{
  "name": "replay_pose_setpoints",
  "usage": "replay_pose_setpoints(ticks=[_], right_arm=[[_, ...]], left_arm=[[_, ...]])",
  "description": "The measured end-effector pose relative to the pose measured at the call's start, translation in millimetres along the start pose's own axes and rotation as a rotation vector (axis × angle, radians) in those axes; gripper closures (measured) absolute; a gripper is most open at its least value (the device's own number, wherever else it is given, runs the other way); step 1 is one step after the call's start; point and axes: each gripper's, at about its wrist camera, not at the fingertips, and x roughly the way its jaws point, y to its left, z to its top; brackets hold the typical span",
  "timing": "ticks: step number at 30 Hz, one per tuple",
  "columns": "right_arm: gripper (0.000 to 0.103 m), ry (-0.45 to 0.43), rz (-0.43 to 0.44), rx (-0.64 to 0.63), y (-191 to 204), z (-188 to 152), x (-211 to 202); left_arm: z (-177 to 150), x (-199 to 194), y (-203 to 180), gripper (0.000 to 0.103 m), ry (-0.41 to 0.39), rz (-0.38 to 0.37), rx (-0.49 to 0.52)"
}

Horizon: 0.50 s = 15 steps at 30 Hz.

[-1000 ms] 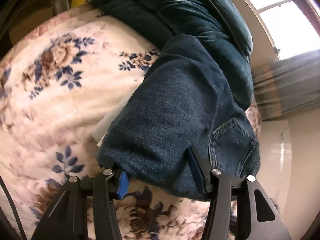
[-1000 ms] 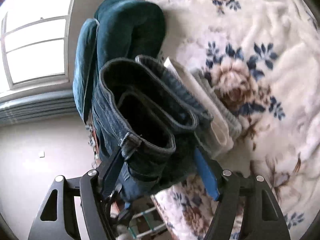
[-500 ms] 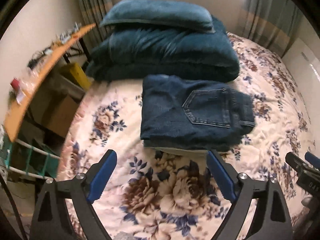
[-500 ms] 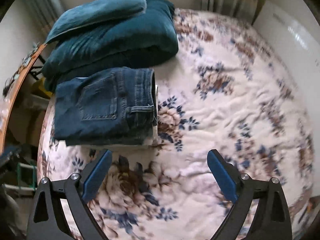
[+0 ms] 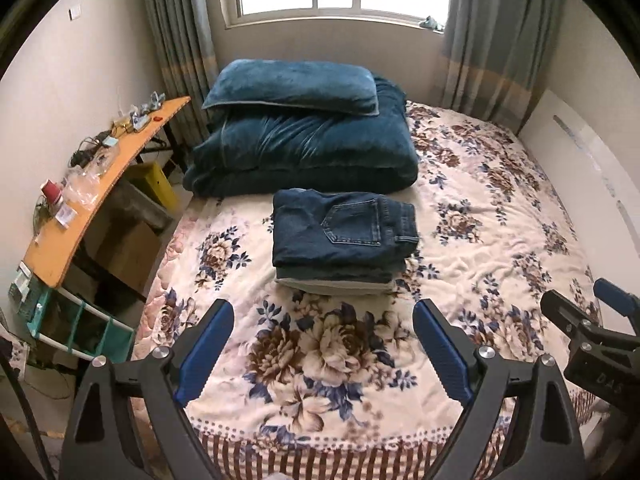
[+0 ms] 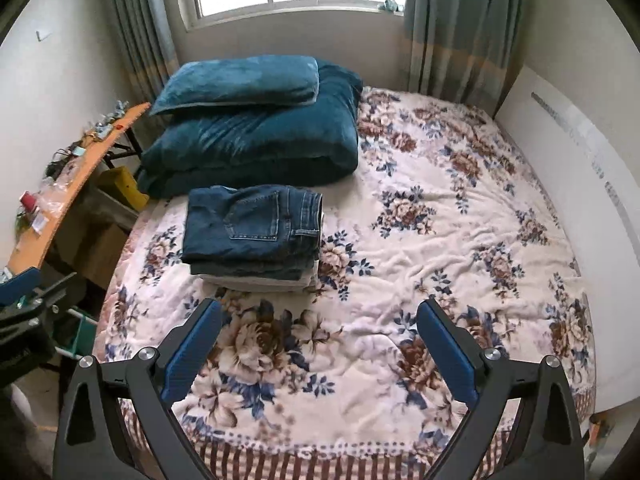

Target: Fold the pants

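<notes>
Folded dark blue jeans (image 5: 340, 230) lie on top of a small stack of folded clothes on the floral bed, back pocket up. They also show in the right wrist view (image 6: 252, 226). My left gripper (image 5: 322, 344) is open and empty, held above the bed's near edge, well back from the stack. My right gripper (image 6: 318, 340) is open and empty, also back from the stack and to its right. The right gripper shows at the right edge of the left wrist view (image 5: 588, 328).
A folded teal duvet (image 5: 304, 148) with a pillow (image 5: 292, 86) on it lies behind the jeans. The floral blanket (image 6: 460, 240) covers the bed. A cluttered orange desk (image 5: 92, 196) stands left of the bed, a white panel (image 6: 580, 184) on the right.
Both grippers let go of the folded jeans, opened, and pulled far back and up from the stack. The jeans now rest on the stack.
</notes>
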Motion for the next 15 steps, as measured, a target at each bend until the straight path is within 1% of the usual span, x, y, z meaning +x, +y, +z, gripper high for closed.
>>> replay_pose_setpoints(ticks=[6, 11, 15], right_arm=[[0.002, -0.053, 0.013, 0.004, -4, -13, -71], [0.002, -0.082, 0.028, 0.004, -9, -19, -116], [0.002, -0.096, 0.039, -0.001, -12, -22, -148]], left_arm=[[-12, -45, -7, 0.011, -0.021, -0.01, 0.005], [-20, -80, -12, 0.011, -0.051, -0.001, 0.005], [-26, -103, -14, 0.011, -0.059, -0.004, -0.007]])
